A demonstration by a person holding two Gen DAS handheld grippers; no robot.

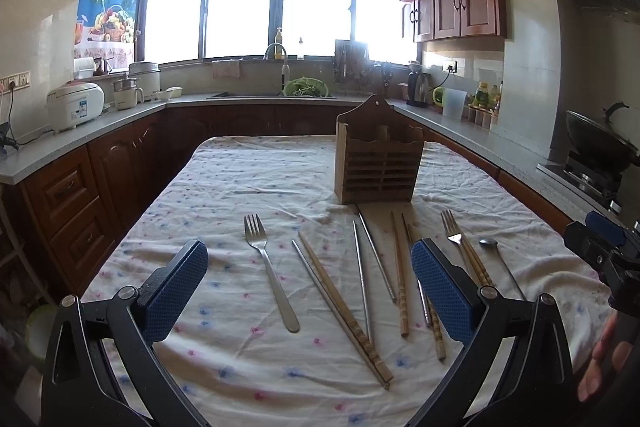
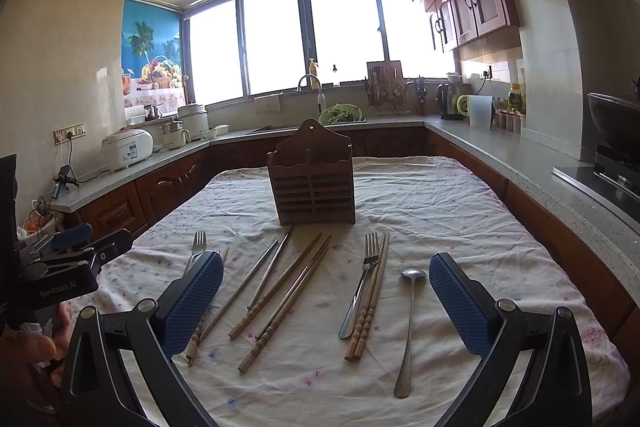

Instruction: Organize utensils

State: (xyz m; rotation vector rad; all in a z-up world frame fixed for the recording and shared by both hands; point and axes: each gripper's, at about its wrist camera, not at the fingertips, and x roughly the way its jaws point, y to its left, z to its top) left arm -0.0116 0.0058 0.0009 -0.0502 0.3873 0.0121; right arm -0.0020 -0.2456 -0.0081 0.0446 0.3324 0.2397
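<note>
1. Wooden utensil holder (image 2: 311,183) upright on the far middle of the flowered tablecloth (image 2: 440,195), its slotted front facing the cameras; also seen in the left wrist view (image 1: 378,159).
2. Spread flat on the cloth in front of the holder, handles toward the cameras: left fork (image 1: 269,267), metal chopsticks (image 1: 366,267), bamboo chopsticks (image 1: 344,311), a second fork (image 2: 362,287) lying against another bamboo pair (image 2: 370,307), and a spoon (image 2: 408,327) furthest right.
3. Left gripper (image 1: 310,291) held low above the near cloth, blue pads wide apart, gripping nothing; left fork and several chopsticks visible in the gap between them.
4. Right gripper (image 2: 326,303) likewise spread wide, nothing between its pads but the cloth and utensils below; spoon just inside the right pad.
5. Behind the table: grey countertop (image 1: 120,113) with a white rice cooker (image 1: 74,105), and a green colander (image 2: 340,115) by the sink.
</note>
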